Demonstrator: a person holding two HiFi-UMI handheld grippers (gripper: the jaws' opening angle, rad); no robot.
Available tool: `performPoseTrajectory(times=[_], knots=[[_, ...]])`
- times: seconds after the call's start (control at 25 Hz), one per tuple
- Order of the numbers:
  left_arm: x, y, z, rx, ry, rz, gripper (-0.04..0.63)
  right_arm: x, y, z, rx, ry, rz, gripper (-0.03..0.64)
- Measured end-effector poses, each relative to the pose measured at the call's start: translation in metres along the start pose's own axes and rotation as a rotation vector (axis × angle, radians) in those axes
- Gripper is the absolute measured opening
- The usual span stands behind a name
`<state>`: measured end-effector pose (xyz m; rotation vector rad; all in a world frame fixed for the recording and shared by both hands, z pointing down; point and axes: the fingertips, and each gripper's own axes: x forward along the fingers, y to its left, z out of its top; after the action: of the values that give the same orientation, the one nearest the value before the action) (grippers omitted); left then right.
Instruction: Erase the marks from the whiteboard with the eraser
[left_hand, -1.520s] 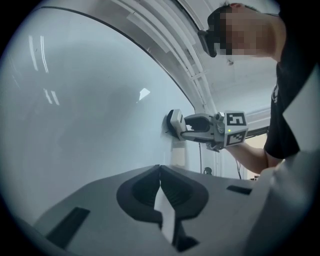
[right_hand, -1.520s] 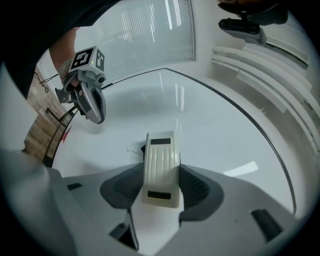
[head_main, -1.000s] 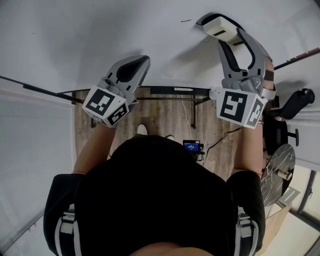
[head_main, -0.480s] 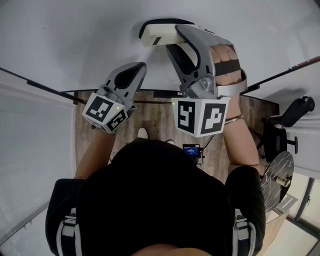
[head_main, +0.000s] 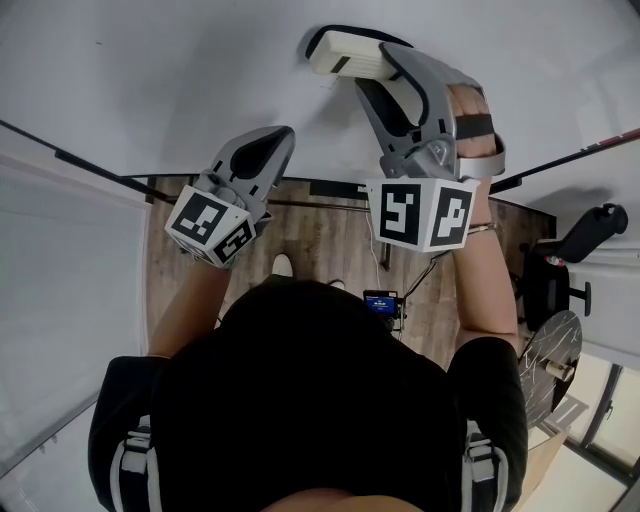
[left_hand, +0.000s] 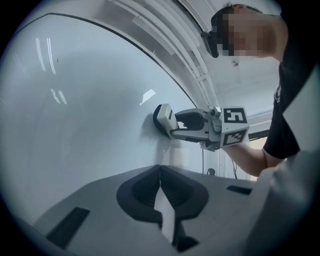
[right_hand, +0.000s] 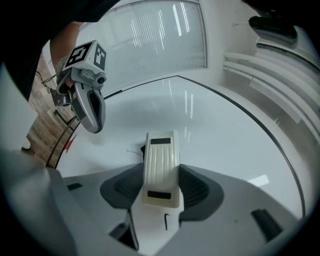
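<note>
Where we hold the eraser (right_hand: 161, 167): clamped between the right gripper (right_hand: 161, 189) jaws, its face pressed flat on the whiteboard (head_main: 150, 90)
Left gripper (left_hand: 160, 186): jaws closed together on nothing, held near the board, beside the right one
Marks left: a thin squiggle (right_hand: 133, 150) just beside the eraser; a speck (head_main: 98, 43) well apart, far to the left
Progress: we judge most of the board clean, with these few traces to wipe
</note>
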<state>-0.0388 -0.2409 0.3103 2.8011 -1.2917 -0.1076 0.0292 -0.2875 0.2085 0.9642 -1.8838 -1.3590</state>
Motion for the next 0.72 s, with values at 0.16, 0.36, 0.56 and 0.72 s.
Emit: performPoseTrajectory(times=[0.16,0.36,0.56,0.72], knots=[[0.008,0.0,-0.004,-0.013,0.001,-0.024,0.006,-0.009,0.001,-0.032,0.026,0.065,0.003,0.222],[0.024,-0.013,-0.012,-0.019,0.012,-0.062,0.006,-0.036,0.0,-0.092,0.072,0.179,-0.011,0.222],[0.032,-0.02,-0.014,-0.018,0.018,-0.09,0.006,-0.054,0.002,-0.138,0.121,0.285,-0.027,0.222],[0.035,-0.022,-0.02,-0.02,0.03,-0.097,0.006,-0.066,0.007,-0.164,0.148,0.34,-0.034,0.222]])
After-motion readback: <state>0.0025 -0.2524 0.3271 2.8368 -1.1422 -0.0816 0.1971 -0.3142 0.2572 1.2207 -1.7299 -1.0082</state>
